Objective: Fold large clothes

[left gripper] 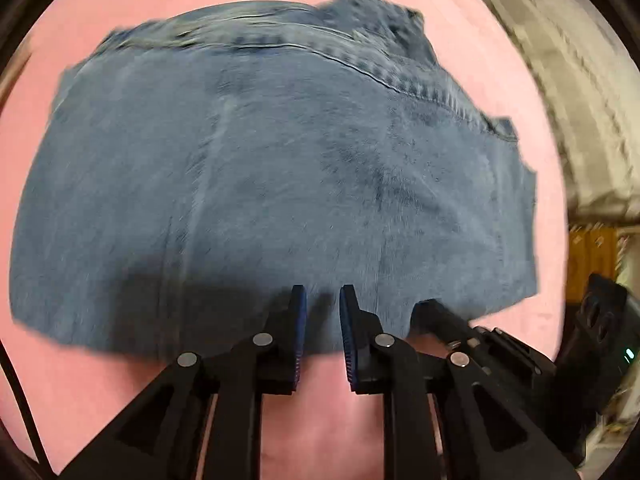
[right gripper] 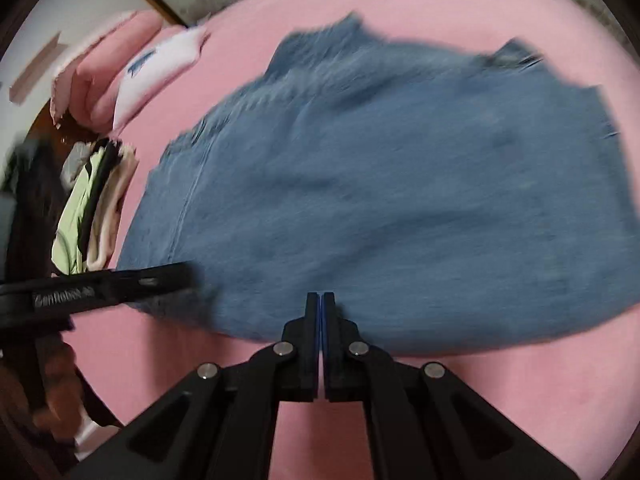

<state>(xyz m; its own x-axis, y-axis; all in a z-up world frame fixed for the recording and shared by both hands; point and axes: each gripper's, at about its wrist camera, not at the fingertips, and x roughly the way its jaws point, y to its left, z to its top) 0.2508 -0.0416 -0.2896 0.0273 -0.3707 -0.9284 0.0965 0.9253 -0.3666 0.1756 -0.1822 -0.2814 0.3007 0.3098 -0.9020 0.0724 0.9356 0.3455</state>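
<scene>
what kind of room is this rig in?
Likely a home bedroom: folded jeans lie on a pink sheet that looks like a bed, with stacked folded clothes at its edge near a wall.

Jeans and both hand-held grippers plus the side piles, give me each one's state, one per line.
jeans: folded, lying flat on the pink sheet
left hand-held gripper: open, tips over the jeans' near edge
right hand-held gripper: shut, whether on cloth is unclear
folded pink and white clothes: stacked at the sheet's edge
</scene>
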